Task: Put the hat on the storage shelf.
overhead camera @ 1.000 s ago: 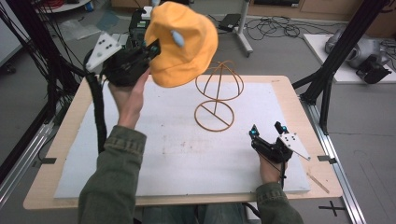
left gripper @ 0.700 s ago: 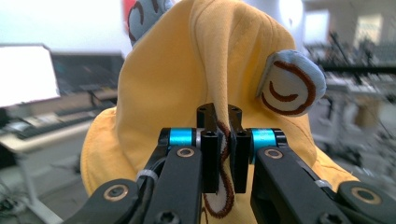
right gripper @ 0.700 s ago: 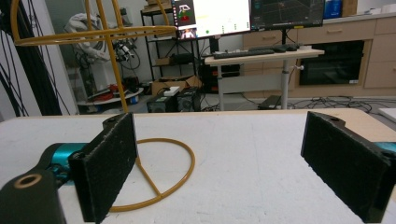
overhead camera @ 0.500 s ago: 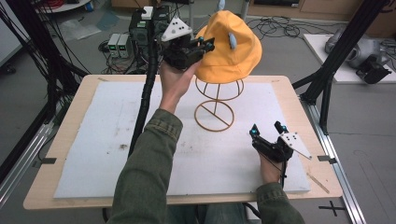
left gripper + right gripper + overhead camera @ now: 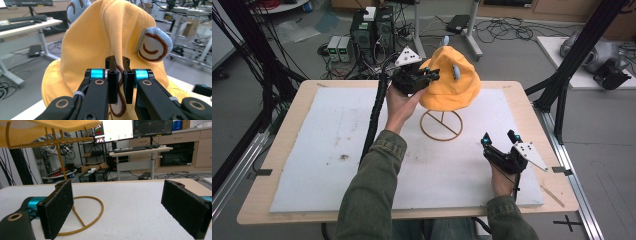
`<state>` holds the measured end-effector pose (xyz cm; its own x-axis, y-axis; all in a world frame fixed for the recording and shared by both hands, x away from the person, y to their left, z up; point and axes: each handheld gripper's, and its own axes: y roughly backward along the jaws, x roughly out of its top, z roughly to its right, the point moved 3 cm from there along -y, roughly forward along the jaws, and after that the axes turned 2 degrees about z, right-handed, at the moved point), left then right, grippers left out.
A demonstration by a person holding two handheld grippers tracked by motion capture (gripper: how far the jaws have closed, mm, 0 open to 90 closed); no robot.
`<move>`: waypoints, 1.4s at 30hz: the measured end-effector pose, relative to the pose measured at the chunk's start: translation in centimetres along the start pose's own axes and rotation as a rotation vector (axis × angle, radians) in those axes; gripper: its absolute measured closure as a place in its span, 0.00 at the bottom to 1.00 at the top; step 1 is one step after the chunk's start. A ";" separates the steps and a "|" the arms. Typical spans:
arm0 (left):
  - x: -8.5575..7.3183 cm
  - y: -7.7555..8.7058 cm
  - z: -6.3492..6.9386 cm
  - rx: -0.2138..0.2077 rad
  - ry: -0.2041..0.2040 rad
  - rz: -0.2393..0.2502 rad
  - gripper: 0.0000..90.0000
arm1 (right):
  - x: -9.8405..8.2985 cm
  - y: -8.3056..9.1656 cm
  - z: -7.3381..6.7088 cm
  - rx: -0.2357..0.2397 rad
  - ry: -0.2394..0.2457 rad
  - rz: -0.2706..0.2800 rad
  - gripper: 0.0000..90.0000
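A yellow hat point(image 5: 451, 81) with pale blue round ears sits over the top of a gold wire stand point(image 5: 441, 125) at the middle back of the white mat. My left gripper point(image 5: 428, 76) is at the hat's left side, shut on a fold of its fabric; in the left gripper view the jaws pinch the yellow cloth point(image 5: 120, 75) below a blue ear point(image 5: 154, 45). My right gripper point(image 5: 499, 139) rests near the mat's front right, open and holding nothing. Its view shows the stand's ring base point(image 5: 85, 216) and the hat's brim point(image 5: 37, 130) above.
The white mat point(image 5: 332, 145) covers a wooden table point(image 5: 532, 100). Black frame posts point(image 5: 572, 55) stand at the right and left. Cables and electronics boxes point(image 5: 367, 30) lie on the floor behind the table. A cable point(image 5: 374, 115) trails from the left gripper along the forearm.
My left gripper carried the hat from the upper left rightward and down onto the top of the wire stand. The right gripper stayed where it was.
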<state>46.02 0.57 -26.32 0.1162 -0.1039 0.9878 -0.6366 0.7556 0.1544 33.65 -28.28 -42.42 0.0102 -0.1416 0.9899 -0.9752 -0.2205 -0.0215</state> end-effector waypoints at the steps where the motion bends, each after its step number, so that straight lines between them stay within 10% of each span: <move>1: 0.0 0.0 0.0 -0.007 0.001 -0.001 0.96 | 0.0 0.0 0.0 0.000 0.000 0.000 0.12; 17: -0.4 -0.3 0.0 0.000 0.002 -0.007 0.94 | 0.1 0.0 0.1 -0.001 0.012 0.008 0.12; 20: -0.1 0.0 -0.2 0.027 0.053 0.042 0.50 | 0.0 0.0 0.1 0.000 0.013 0.010 0.12; 25: 0.2 1.4 -1.1 0.103 0.059 0.067 0.28 | 0.0 0.0 0.1 -0.001 0.012 0.008 0.12; 33: 0.8 9.2 -2.7 0.291 0.000 0.228 0.18 | 0.1 0.1 0.1 -0.010 0.013 0.010 0.12; 42: -1.1 21.5 -4.7 0.621 -0.045 0.399 0.16 | 0.6 0.5 0.1 -0.047 0.029 0.038 0.12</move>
<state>35.82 19.95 -24.18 -0.2369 0.0655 0.9693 -0.9397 0.2377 -0.2457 33.24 -28.60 -41.88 -0.0325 -0.1211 0.9921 -0.9841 -0.1698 -0.0530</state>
